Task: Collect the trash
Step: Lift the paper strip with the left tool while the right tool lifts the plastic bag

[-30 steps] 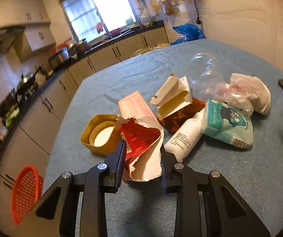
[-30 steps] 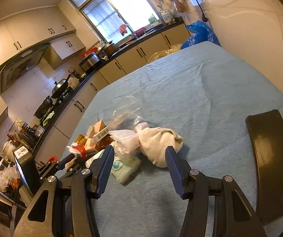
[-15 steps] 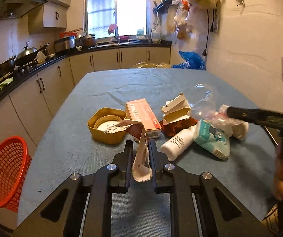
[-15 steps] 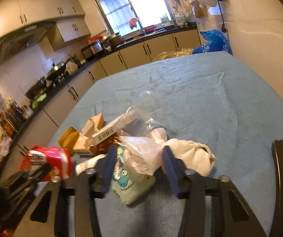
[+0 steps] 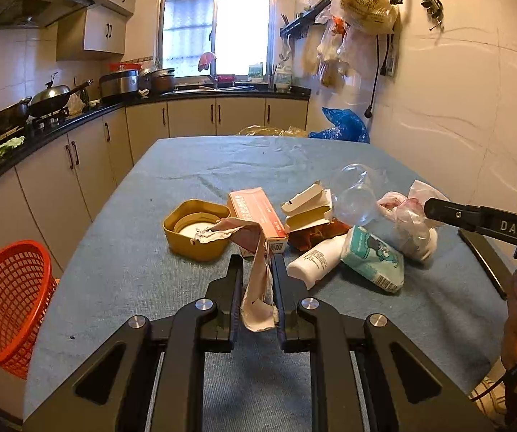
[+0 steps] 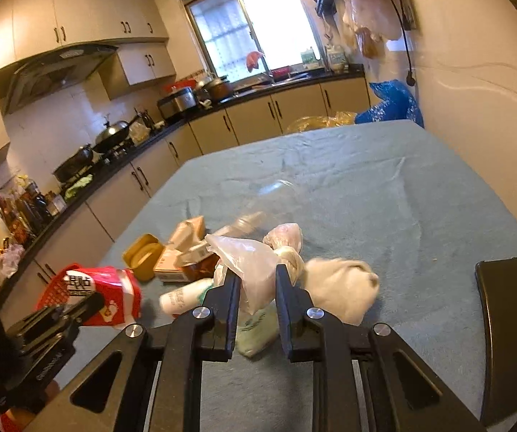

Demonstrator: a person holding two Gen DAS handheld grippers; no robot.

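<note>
A heap of trash lies on the blue-clothed table (image 5: 222,165). My left gripper (image 5: 257,264) is shut on a torn red and white wrapper (image 5: 258,280), held a little above the cloth; in the right wrist view that wrapper (image 6: 103,295) shows at lower left. My right gripper (image 6: 257,275) has its jaws closing on a thin clear plastic bag (image 6: 254,270), pinched between the pads. A knotted white bundle (image 6: 341,288) hangs on that bag to the right. The right gripper's fingertips (image 5: 435,208) reach in from the right edge of the left wrist view.
Also in the heap: a yellow lid (image 5: 197,228), pink box (image 5: 254,208), torn carton (image 5: 308,205), clear cup (image 5: 353,194), white bottle (image 5: 316,259) and tissue pack (image 5: 371,257). An orange basket (image 5: 6,302) stands on the floor, left. A black chair back (image 6: 507,324) is at right.
The left jaws closed flat on the wrapper and lifted it back from the heap while rolling level. The right jaws narrowed from wide open onto the plastic bag.
</note>
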